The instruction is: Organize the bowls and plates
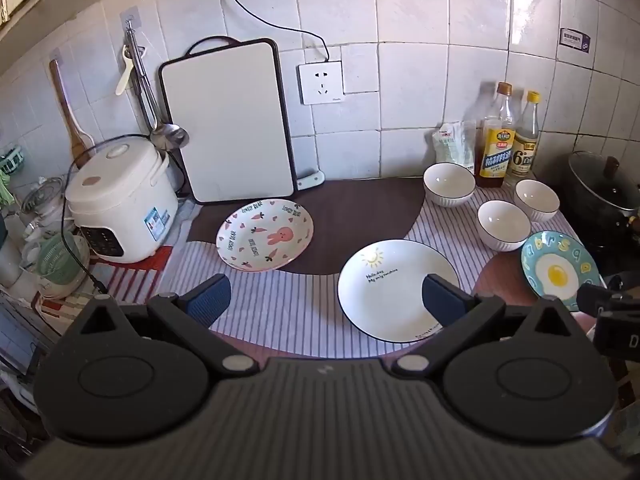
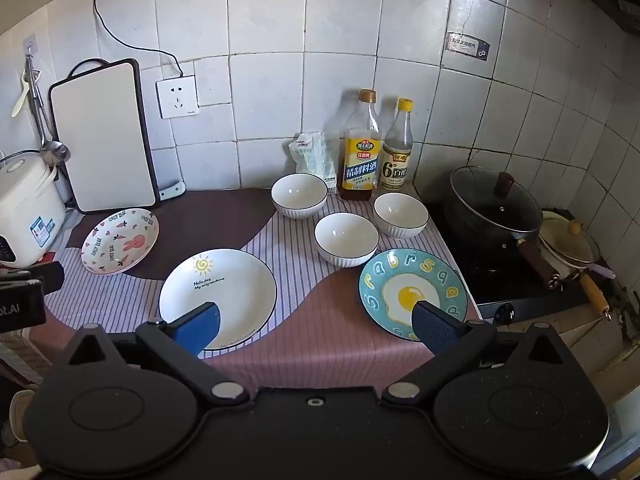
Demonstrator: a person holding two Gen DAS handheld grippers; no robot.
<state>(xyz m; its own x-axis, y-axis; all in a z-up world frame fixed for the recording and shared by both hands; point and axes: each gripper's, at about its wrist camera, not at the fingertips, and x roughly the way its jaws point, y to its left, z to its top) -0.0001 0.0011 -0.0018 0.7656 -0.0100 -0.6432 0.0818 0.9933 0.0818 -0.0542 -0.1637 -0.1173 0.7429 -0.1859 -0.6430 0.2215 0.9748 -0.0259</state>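
Both grippers hover above the striped cloth (image 2: 320,344), jaws spread wide, holding nothing. The left gripper (image 1: 326,300) frames bare cloth beside the white sun-printed ceramic plate (image 1: 394,288); the right gripper (image 2: 316,320) spans between that plate and the teal fried-egg plate (image 2: 412,292). Three white ribbed bowls (image 2: 346,238) sit beyond, untouched.

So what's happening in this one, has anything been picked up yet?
Nothing is held yet. A person holds the left gripper and the right gripper over the counter, both with jaws wide open and empty. Three plates lie apart on the striped cloth: the bunny plate, the sun plate and the egg plate. Three white bowls stand unstacked near two bottles. The sorting has not started.
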